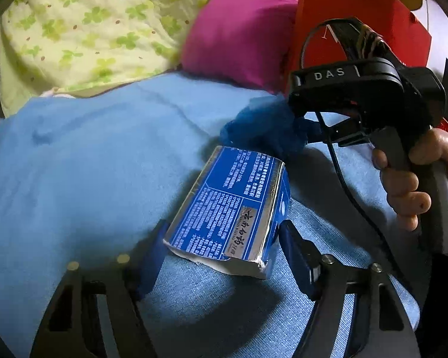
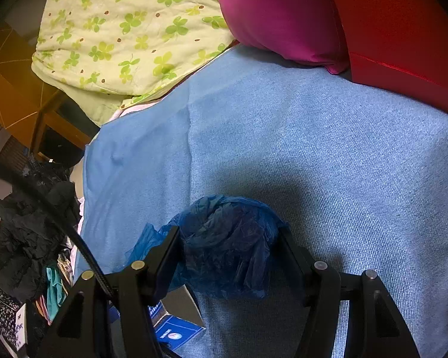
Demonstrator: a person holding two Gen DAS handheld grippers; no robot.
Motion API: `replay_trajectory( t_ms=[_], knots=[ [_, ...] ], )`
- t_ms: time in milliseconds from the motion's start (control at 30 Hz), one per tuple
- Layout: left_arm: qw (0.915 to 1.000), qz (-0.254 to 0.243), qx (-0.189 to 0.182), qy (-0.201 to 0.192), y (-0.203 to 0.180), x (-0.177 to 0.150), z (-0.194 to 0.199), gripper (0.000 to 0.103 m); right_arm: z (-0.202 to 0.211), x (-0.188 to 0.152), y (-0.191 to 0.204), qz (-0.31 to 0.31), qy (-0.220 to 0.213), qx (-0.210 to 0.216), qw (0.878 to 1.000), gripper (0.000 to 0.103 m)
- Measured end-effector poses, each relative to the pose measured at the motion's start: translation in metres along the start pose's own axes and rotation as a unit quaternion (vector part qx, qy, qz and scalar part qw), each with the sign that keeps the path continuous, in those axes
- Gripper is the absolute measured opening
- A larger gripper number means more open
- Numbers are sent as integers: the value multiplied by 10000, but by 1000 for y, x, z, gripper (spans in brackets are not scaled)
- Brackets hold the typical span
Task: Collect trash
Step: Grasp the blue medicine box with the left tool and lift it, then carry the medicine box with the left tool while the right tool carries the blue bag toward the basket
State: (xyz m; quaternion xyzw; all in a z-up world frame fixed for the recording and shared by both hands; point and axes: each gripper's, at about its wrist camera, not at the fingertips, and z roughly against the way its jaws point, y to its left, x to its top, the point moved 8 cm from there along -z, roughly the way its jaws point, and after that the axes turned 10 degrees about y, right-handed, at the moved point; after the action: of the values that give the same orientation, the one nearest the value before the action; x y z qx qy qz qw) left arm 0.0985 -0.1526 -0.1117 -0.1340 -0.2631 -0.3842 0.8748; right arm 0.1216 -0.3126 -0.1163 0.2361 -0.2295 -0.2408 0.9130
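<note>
A blue carton (image 1: pixel 230 205) with white print lies tilted on the light blue sheet (image 1: pixel 89 179). It sits between the fingers of my left gripper (image 1: pixel 224 238), and both pads touch its sides. A corner of that carton (image 2: pixel 176 331) shows low in the right wrist view. My right gripper (image 2: pixel 228 232) is shut on a crumpled dark blue plastic bag (image 2: pixel 224 247), held just above the sheet (image 2: pixel 343 164). Seen from the left wrist, the right gripper (image 1: pixel 307 131) hangs beyond the carton with the bag (image 1: pixel 262 128) bunched at its tips. A hand (image 1: pixel 409 185) grips its handle.
A green clover-print quilt (image 2: pixel 128 35) and a magenta pillow (image 2: pixel 277 18) lie at the far side of the bed. A red bag (image 2: pixel 403 44) stands at the right. Off the bed's left edge sit a black plastic bag (image 2: pixel 24 232) holding scraps and some wooden furniture (image 2: pixel 12 95).
</note>
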Motion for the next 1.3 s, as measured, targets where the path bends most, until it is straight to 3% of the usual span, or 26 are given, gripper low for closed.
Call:
replay_trajectory(
  t_ms=[467, 667, 767, 900, 1000, 1300],
  knots=[
    [9995, 201, 244, -87, -5, -6, 10, 68, 11, -3, 5, 144, -46, 60, 9999, 65],
    [9967, 605, 517, -161, -5, -15, 33, 67, 32, -6, 12, 370, -408, -2, 9985, 65],
    [9919, 801, 929, -336, -9, -22, 53, 67, 50, -10, 18, 575, -702, -48, 9959, 65],
    [9828, 1346, 1169, -476, -16, -40, 81, 67, 81, -20, 30, 960, -1225, -113, 9877, 65],
    [9778, 1391, 1470, -532, -24, -50, 102, 67, 101, -36, 33, 1111, -1480, -94, 9827, 65],
    [9590, 1277, 2339, -969, -46, -40, 179, 68, 140, -98, 29, 1078, -1541, 215, 9819, 66]
  ],
)
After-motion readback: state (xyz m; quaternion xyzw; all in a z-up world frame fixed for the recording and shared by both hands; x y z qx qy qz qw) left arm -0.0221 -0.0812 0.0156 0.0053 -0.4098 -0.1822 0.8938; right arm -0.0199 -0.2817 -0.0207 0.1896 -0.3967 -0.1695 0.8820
